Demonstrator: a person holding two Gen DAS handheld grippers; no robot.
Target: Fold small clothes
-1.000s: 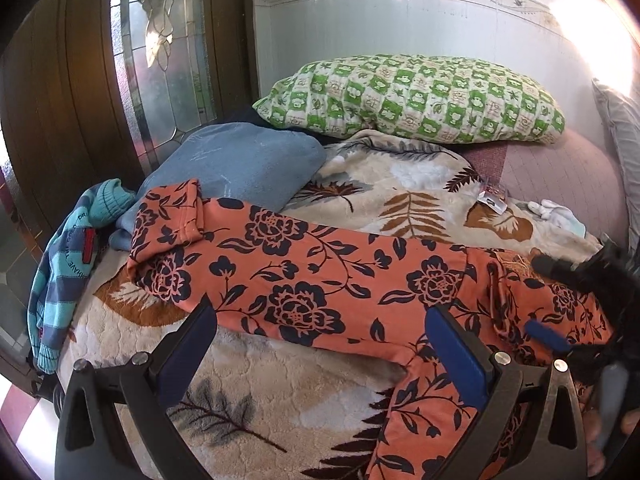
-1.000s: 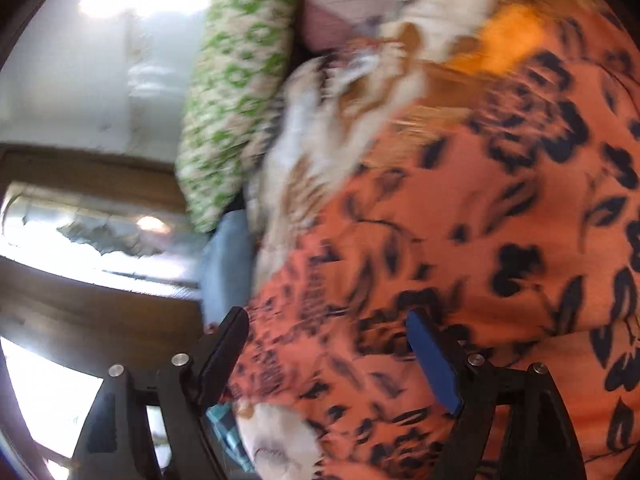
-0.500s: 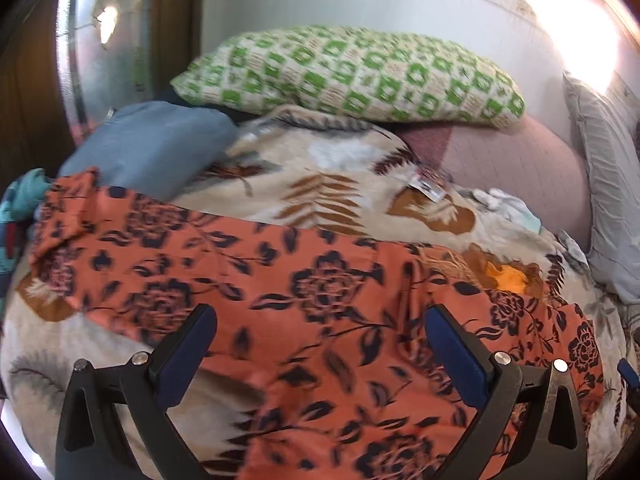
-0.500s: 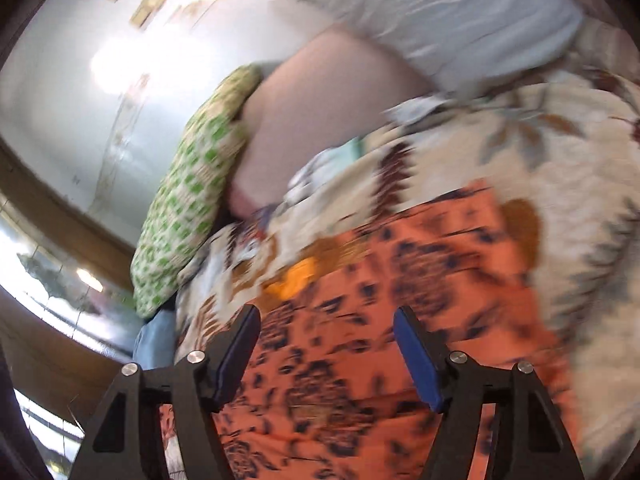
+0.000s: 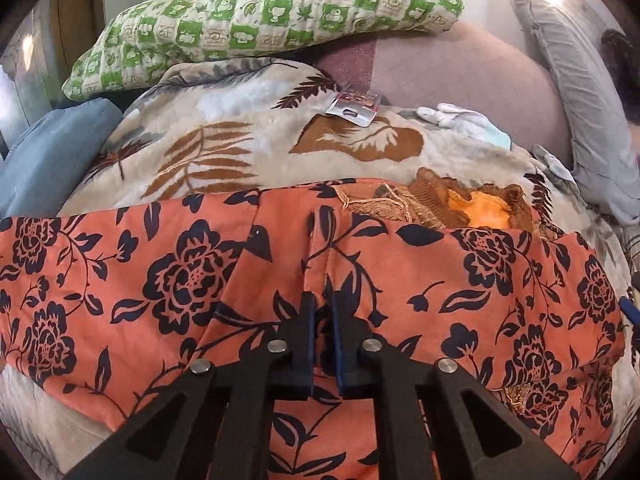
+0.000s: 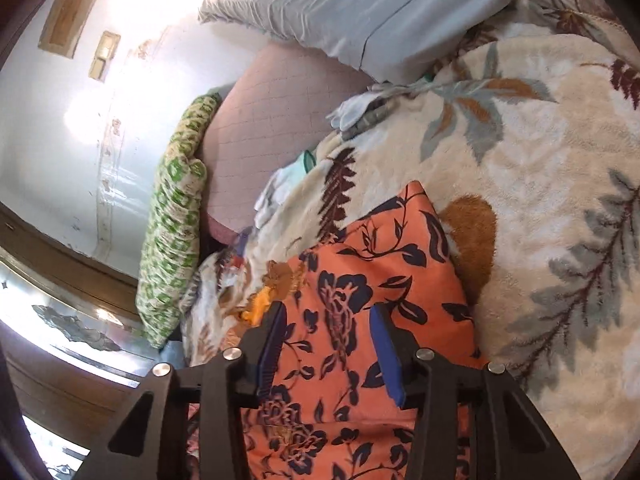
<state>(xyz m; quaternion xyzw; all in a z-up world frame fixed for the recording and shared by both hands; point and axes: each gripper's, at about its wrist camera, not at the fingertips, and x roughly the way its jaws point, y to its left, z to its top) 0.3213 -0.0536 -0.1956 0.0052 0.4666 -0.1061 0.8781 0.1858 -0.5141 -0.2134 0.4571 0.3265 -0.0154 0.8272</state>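
One orange floral garment, pinched in left tool; right tool half-open, astride it.

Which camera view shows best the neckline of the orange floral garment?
The left wrist view: the orange floral garment lies broadly across it, the neckline unobstructed. The right wrist view shows the neckline only small, beside the right tongs.

one orange floral garment, one leaf-print blanket, three pillows.
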